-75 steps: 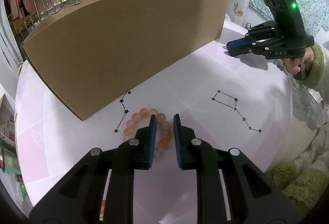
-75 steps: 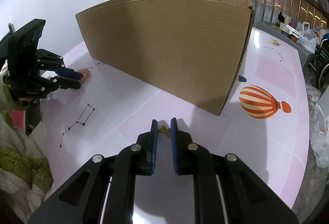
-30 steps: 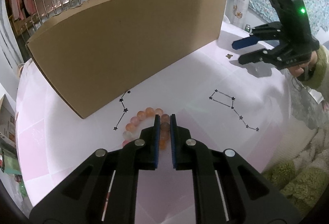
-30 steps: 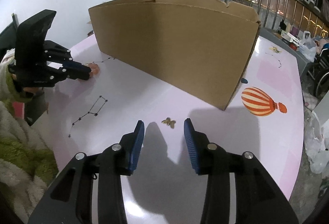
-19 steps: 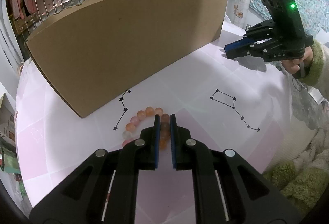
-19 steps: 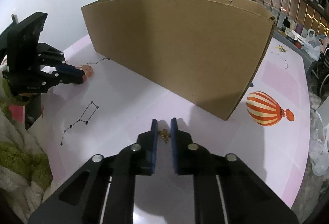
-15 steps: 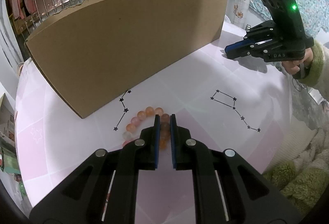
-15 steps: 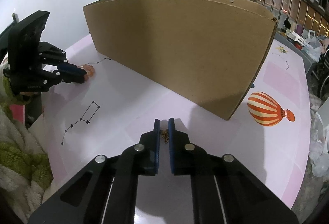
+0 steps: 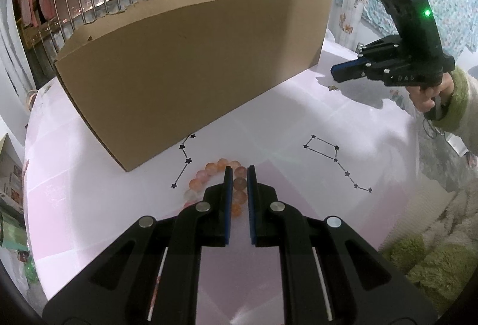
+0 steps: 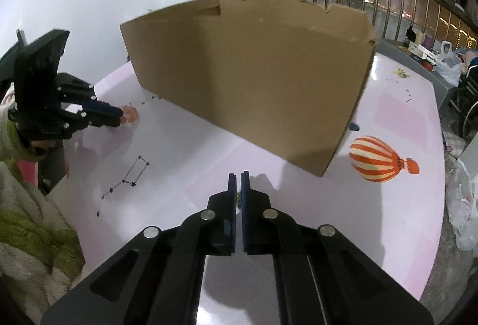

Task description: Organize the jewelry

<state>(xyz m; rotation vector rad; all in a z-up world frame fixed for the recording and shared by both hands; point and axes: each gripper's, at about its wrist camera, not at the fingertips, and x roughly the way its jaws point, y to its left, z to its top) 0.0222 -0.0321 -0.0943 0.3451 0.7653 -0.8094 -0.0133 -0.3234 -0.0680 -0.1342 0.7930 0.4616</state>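
Note:
My left gripper is shut on an orange and pink bead bracelet that lies on the pink table; it also shows in the right wrist view. My right gripper is shut on a small gold charm, barely visible between the pads, and has lifted above the table. In the left wrist view the right gripper hovers above a small charm-like mark on the table. The open cardboard box stands behind both.
The table has printed star constellations and a striped hot-air balloon picture. A fuzzy green and white blanket lies at the near edge. A railing with hanging clothes is behind the box.
My right gripper opened over the gold charm, then closed on it and rose. My left gripper stayed shut on the bracelet and barely moved.

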